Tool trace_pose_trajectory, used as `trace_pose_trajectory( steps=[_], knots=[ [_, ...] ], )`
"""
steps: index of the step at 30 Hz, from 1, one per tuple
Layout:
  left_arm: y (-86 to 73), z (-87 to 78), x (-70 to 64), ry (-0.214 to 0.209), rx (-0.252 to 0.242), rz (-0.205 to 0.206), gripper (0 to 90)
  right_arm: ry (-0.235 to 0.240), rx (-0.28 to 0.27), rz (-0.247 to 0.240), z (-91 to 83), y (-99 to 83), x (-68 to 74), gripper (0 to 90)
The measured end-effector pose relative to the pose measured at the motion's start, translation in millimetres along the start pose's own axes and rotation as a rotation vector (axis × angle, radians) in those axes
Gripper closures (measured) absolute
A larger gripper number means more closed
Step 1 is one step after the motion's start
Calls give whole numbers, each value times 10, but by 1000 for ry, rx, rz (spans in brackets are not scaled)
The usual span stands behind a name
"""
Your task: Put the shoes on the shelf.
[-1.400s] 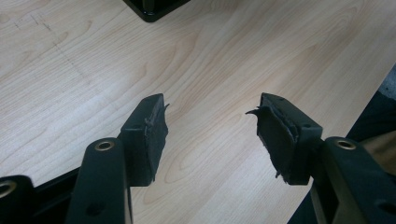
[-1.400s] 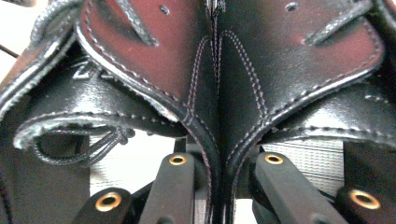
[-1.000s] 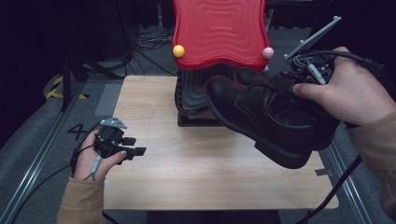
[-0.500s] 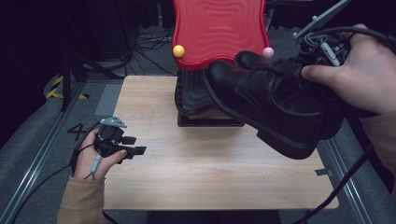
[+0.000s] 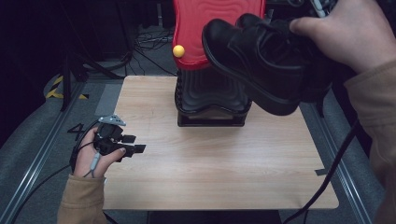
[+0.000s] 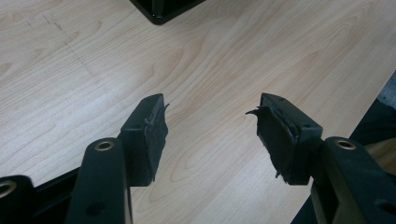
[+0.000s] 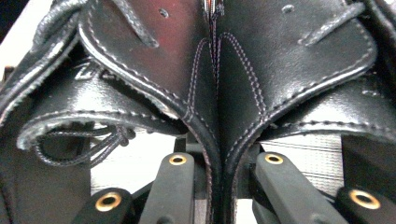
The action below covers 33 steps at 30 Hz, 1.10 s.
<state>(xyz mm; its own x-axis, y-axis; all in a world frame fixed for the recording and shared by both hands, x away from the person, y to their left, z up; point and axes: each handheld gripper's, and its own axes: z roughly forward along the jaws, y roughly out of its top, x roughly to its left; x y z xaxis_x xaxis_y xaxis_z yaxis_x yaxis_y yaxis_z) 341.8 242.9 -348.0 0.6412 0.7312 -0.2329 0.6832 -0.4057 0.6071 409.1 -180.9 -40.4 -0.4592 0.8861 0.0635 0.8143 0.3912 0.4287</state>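
A pair of black leather lace-up shoes (image 5: 261, 60) hangs in the air above the table's far right, toes pointing left. My right gripper (image 7: 217, 168) is shut on them, its jaws pinching two stitched leather edges (image 7: 205, 93) together, and the person's right hand (image 5: 355, 32) covers it in the high view. My left gripper (image 5: 134, 143) rests low at the table's left edge, held in the person's left hand. It is open, and bare wood shows between its jaws (image 6: 210, 126).
A red wavy board (image 5: 210, 28) with a yellow ball (image 5: 178, 51) at its lower left stands on a black ribbed base (image 5: 210, 98) at the far middle of the light wooden table (image 5: 210, 177). Cables trail off both sides.
The right hand has raised the shoes higher and farther back, in front of the red board. They now cover the pink ball. The left gripper has stayed put.
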Motion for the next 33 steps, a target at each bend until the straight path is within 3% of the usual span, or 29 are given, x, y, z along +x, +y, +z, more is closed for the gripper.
trace_pose_trajectory(
  steps=[4, 14, 15, 25, 33],
  knots=[
    [-11, -17, 8, -1, -8, -7, 430, -19, -34, 30, -4, 294, 31, 817],
    [-39, -43, 35, 4, -13, -16, 430, -43, -72, 78, 33, 718, 75, 817],
    [-52, -45, 37, 9, -17, -21, 430, -53, -81, 95, 53, 824, 75, 817],
    [-87, -86, 71, 7, -24, -27, 430, -70, -143, 160, 127, 1111, 32, 817],
    [-103, -100, 145, 1, -39, -42, 430, -114, -184, 200, 226, 1348, 31, 816]
  ],
)
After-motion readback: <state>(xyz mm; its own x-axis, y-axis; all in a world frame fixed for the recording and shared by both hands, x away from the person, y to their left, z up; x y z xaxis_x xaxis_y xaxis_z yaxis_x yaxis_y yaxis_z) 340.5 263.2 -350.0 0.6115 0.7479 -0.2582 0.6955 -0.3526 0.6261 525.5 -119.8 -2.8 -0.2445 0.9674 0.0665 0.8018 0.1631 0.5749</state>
